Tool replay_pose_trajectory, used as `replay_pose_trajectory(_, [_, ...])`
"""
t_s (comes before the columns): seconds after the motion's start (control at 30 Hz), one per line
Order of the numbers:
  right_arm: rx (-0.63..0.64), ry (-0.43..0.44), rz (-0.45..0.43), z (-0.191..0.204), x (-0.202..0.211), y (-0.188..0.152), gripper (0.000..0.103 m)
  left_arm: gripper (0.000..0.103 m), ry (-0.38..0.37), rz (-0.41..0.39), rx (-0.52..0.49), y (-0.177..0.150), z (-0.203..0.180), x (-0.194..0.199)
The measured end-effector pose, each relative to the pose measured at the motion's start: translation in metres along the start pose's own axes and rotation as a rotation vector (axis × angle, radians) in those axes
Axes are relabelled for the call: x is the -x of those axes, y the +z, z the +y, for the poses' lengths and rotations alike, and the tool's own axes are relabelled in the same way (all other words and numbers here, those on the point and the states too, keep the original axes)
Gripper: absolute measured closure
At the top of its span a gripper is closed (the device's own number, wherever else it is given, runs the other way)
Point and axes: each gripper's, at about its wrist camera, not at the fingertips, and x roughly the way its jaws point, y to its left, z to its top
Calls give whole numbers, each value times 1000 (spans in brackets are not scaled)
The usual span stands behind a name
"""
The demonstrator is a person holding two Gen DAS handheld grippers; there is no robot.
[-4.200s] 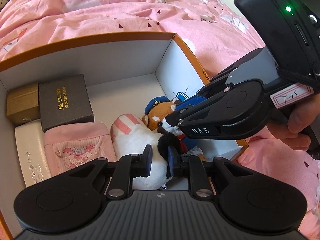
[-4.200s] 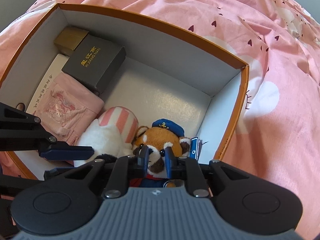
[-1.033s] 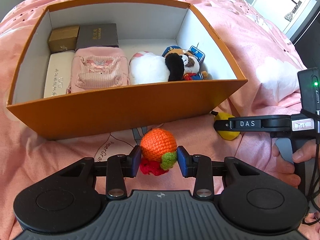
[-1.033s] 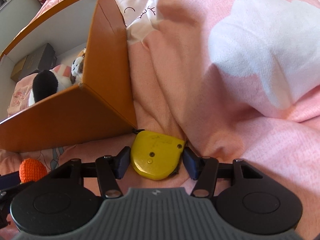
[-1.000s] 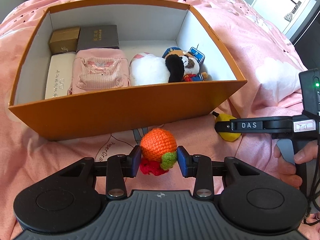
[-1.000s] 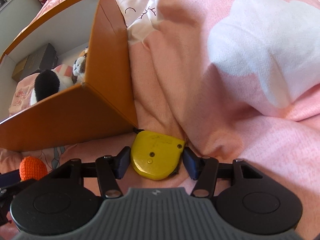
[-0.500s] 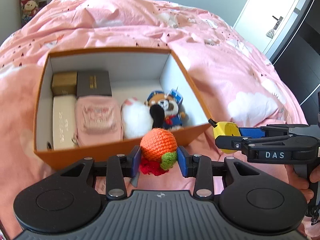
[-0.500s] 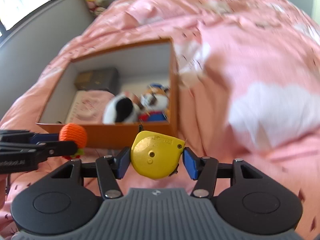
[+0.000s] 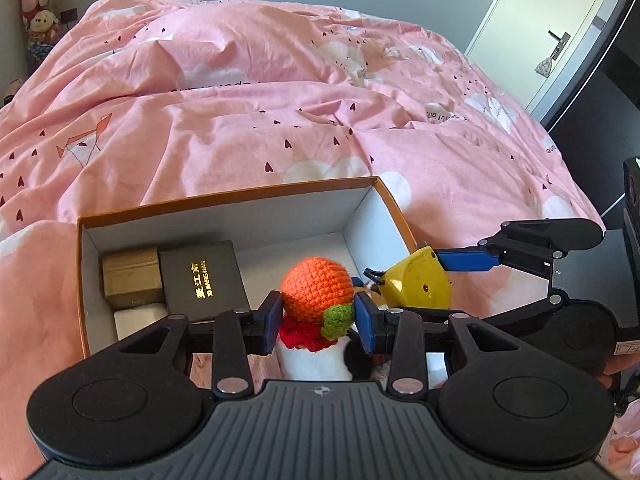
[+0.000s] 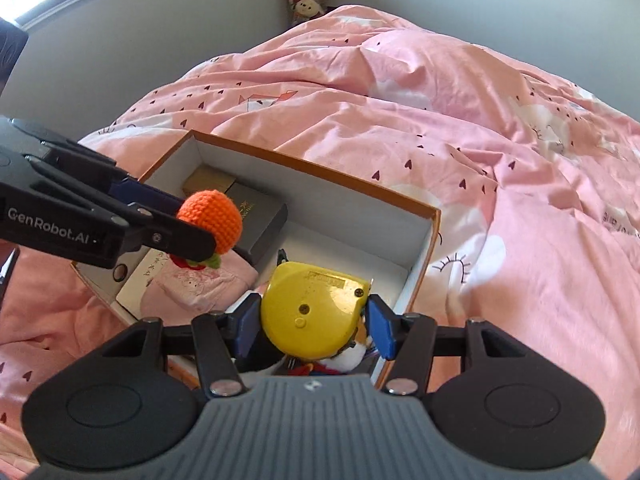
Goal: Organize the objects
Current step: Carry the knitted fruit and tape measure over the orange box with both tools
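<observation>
while each tool pinches, crocheted orange [image 9: 317, 290] sits leaf-down, tape measure [image 10: 314, 314] flat-faced.

An orange crocheted ball [image 9: 317, 289], a yellow tape measure [image 10: 313, 311], an orange box [image 10: 435, 224], and pink heart-dotted bedding [image 9: 248, 128].

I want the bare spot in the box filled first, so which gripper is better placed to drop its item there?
Probably the right gripper: its yellow tape measure hangs nearer the box's bare white floor.
</observation>
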Motion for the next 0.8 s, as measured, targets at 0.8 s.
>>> replay_pose_trajectory(0.8, [443, 38, 263, -13, -154, 41, 45, 59, 97, 265, -255, 40, 9, -132])
